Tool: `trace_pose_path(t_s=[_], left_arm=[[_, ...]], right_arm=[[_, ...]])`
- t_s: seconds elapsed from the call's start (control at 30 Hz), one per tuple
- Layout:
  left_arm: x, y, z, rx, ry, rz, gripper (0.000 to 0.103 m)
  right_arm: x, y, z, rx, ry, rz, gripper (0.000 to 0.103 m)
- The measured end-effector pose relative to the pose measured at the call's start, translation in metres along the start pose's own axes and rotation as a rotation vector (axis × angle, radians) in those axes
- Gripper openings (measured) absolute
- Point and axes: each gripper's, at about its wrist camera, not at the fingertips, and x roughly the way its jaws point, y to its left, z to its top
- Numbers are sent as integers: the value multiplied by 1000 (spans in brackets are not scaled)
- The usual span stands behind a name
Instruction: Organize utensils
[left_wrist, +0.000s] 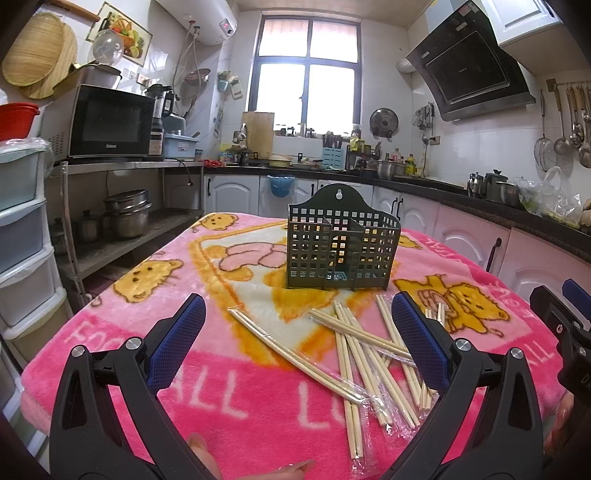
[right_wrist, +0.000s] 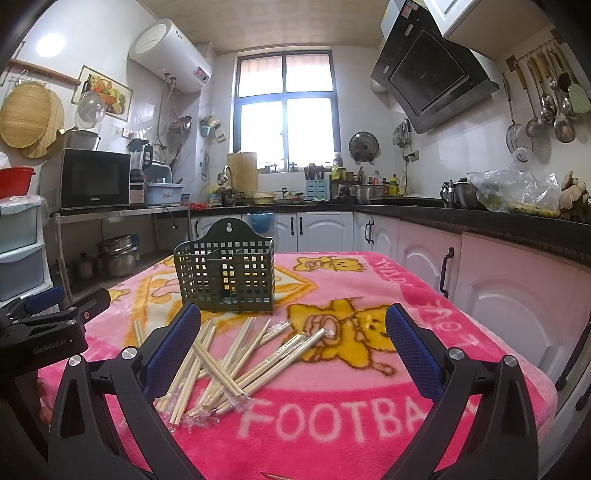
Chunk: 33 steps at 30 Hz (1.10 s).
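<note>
**Both grippers hanging open over a heap of chopsticks**

Left gripper is hovering above the table with its jaws spread wide and nothing between them; its blue pads are standing well apart. Right gripper is doing the same, jaws wide and empty, and part of its black body is showing at the far right edge of the left wrist view.

Chopsticks are lying in a loose, crisscrossed heap on the pink blanket, several of them in clear plastic sleeves. One pair is lying a little apart to the left of the heap, slanting toward the near edge. In the right wrist view the same heap is sitting toward the left finger of the gripper.

Beyond the heap, a dark green holder with gridded walls is standing upright on the blanket, just past the far tips of the chopsticks. Inner dividers are splitting it into compartments, and no chopsticks are showing inside it. Its raised back panel is facing away from both cameras.

A fingertip is peeking in at the bottom of the left wrist view.
</note>
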Motion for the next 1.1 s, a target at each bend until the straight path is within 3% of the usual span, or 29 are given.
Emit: trace_pose_path(t_s=[0.43,0.67,1.1], left_arm=[[1,-6,10,-21,2,9,93],[7,10,7,-56,9,21,93],[35,32,14,-107,113,-7,93]], right_arm=[[2,0,0,-12,11,12,97],[13,10,-3,-42,42,40,97],[47,22,4,-91,131,112,97]])
